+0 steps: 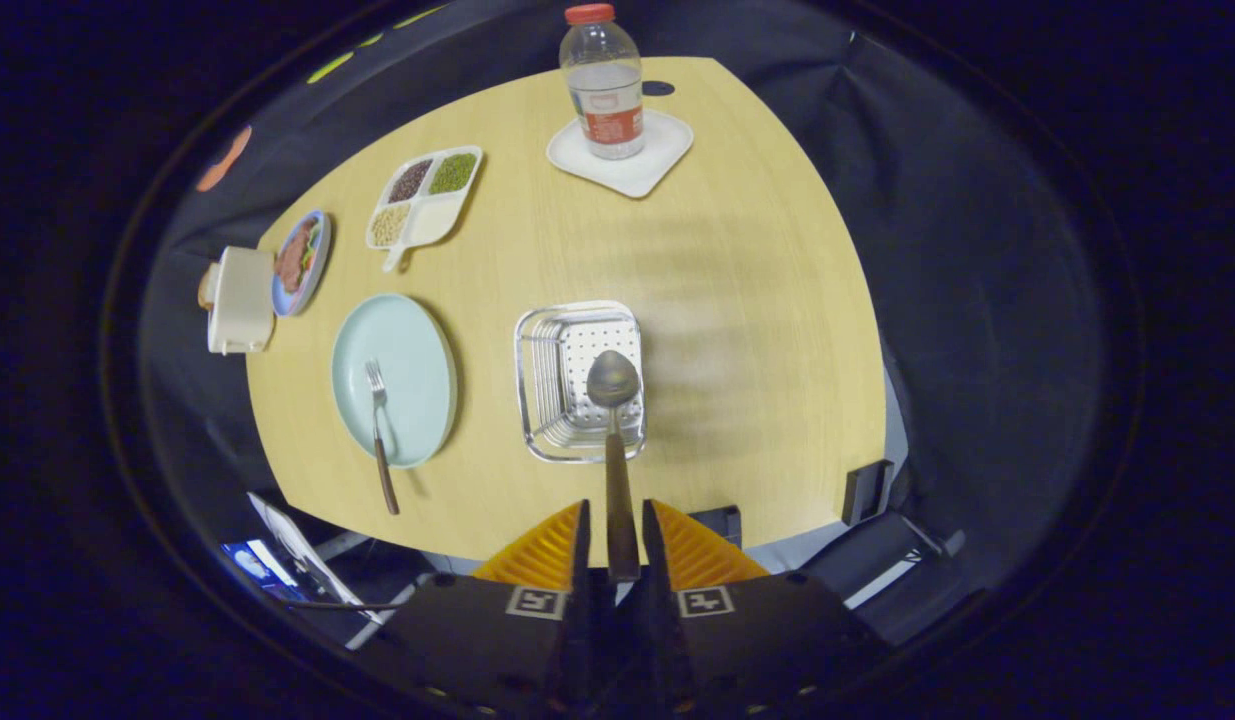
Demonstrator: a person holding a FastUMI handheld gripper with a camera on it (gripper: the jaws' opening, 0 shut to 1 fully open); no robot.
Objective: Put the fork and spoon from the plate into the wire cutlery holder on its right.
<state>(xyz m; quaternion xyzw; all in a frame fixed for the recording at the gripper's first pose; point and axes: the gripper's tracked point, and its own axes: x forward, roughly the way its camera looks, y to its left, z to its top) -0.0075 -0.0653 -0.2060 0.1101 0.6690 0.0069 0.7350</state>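
Landmark: the wire cutlery holder (580, 380) stood near the middle of the wooden tabletop (737, 300).
Cream box: a cream box (240, 299) sat at the tabletop's edge, far left of the holder.
Blue dish: a small blue dish of food (302, 260) lay just beside the box, left of the holder.
Divided tray: a white tray of beans and grains (424, 197) lay beyond and left of the holder.
Plate: a pale green plate (417, 350) lay just left of the holder.
Fork: the fork (379, 432) rested on the plate, its handle reaching past the near rim.
Spoon: the spoon (614, 400) hung with its bowl over the holder.
Jaws: the gripper (617, 540) was closed tight on the spoon's handle.
Bottle: a red-capped bottle (603, 82) stood on a white coaster (632, 165), beyond the holder.
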